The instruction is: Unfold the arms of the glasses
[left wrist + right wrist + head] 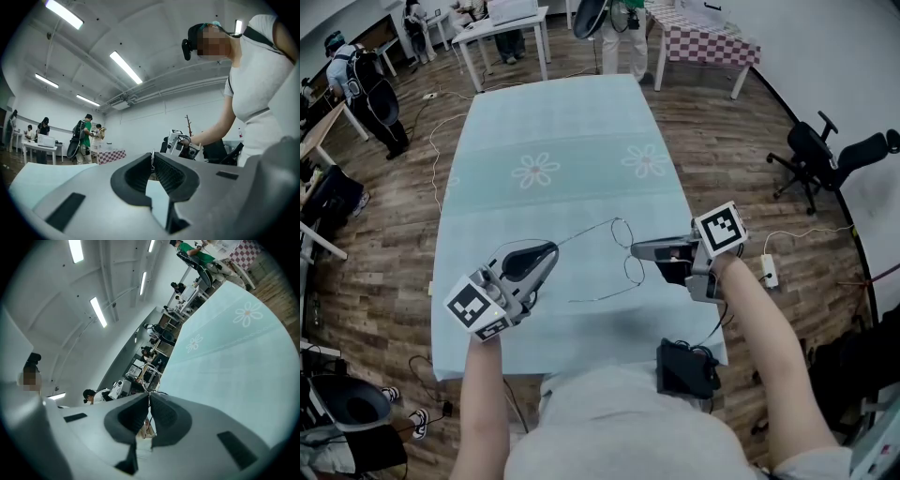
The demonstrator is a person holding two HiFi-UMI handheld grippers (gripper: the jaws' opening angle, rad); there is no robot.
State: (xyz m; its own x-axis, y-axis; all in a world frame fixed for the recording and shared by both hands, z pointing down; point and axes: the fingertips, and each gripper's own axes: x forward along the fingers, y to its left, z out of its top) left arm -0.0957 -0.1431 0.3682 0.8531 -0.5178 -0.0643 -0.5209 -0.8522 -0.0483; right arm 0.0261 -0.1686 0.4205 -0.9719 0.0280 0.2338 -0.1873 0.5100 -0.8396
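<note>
A: Where are the glasses (622,232)?

B: Over the pale green cloth (553,131) on the table, strung between the two grippers. The lenses sit at the right, one farther and one nearer, just beside the tip of the right gripper (634,249).

A: What has the right one got hold of?

B: The front of the thin wire frame. In the right gripper view its jaws are pressed together on the wire, with the rims (145,376) showing just past the tips.

A: And the left gripper (553,248)?

B: Its jaws are almost together too, pinching the end of the far arm (586,234). That arm runs leftward from the far lens straight to its tips. The left gripper view shows the fine wire (152,153) caught right at the tip.

A: And the other arm?

B: The near arm (600,294) reaches left from the near lens with nothing gripping it, its end free over the cloth.
</note>
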